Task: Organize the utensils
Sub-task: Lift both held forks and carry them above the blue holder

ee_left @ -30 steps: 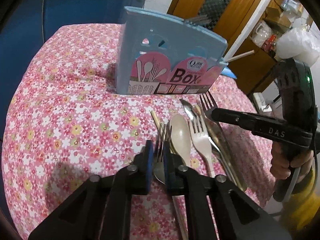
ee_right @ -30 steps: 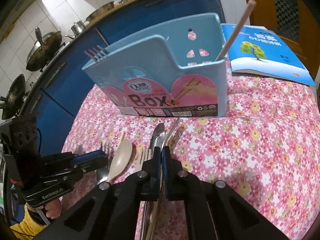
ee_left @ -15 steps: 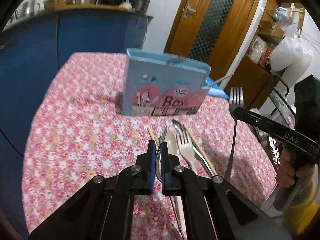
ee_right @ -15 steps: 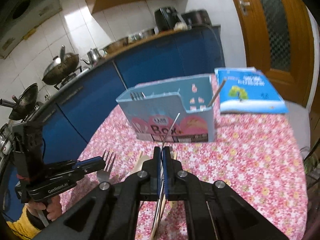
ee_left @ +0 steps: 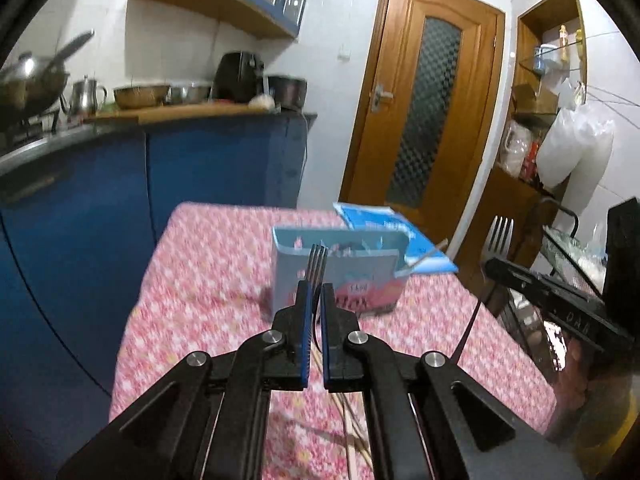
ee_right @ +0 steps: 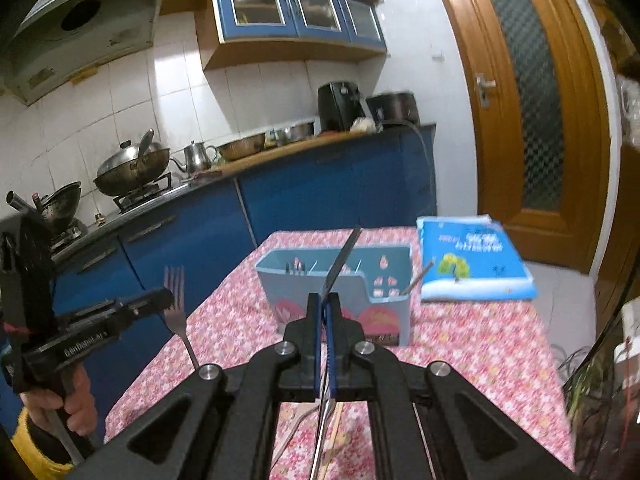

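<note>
My left gripper is shut on a metal fork, tines up, held high above the table. It also shows in the right wrist view with its fork. My right gripper is shut on a second metal fork, seen edge-on; in the left wrist view its tines point up. The light blue utensil box stands on the floral table ahead of both, also in the right wrist view, with a chopstick in its right compartment.
Chopsticks and other utensils lie on the pink floral tablecloth below the grippers. A blue book lies behind the box. Blue kitchen cabinets stand to the left, a wooden door beyond.
Both grippers have lifted their forks off the table and risen well above it. The box now looks farther away and lower in both views.
</note>
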Demonstrator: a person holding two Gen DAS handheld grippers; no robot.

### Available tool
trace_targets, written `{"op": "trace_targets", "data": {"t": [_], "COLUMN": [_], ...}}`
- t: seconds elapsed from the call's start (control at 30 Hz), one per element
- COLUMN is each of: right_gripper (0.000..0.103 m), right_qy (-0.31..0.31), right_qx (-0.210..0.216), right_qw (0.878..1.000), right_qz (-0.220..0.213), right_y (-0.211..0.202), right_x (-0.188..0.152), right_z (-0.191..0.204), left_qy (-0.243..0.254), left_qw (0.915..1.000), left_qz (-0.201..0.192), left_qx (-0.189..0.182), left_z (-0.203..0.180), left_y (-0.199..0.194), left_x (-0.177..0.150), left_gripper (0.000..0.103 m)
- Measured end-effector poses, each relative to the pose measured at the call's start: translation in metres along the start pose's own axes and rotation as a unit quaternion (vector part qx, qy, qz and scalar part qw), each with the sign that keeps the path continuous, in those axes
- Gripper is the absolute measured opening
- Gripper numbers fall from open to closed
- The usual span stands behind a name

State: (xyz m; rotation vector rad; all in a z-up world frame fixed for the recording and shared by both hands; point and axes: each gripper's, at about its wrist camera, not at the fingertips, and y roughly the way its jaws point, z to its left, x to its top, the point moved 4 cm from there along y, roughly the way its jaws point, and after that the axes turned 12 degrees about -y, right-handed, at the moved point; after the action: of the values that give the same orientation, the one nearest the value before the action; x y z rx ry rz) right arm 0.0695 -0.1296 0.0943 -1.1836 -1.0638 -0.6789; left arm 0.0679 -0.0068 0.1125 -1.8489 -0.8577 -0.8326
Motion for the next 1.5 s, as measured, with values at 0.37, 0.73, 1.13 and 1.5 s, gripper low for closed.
{"op": "trace_targets", "data": {"t": [0.37,0.73,1.13,1.5], "right_gripper": [0.003,0.003,0.003,0.003], "right_qy": [-0.006,0.000,-0.006,-0.023], "right_qx": [-0.022,-0.025,-0.034,-0.071], "right_qw": [0.999,1.000,0.999,0.994], "right_qz": [-0.025,-0.019,-0.030,-0.078], "right_y": [-0.003,0.008,0.020,0.041], "right_x": [0.015,0.013,0.025,0.067], "right_z": [-0.006,-0.017,-0.034,-0.045], "left_qy": [0.014,0.027,0.045,0.050], "left_qw": [0.9984,0.9917,0.9882,0.9912], "left_qz": [-0.053,-0.108,-0.117,-0.087], "left_qx": [0.018,0.064,0.088,0.086], "left_z": [-0.014,-0.015,-0.013,-0.002], "left_y": [-0.011,0.000,0.058,0.100], "left_x": [0.054,0.120,0.150,0.128], "left_gripper": [0.001,0.001,0.001,0.001]}}
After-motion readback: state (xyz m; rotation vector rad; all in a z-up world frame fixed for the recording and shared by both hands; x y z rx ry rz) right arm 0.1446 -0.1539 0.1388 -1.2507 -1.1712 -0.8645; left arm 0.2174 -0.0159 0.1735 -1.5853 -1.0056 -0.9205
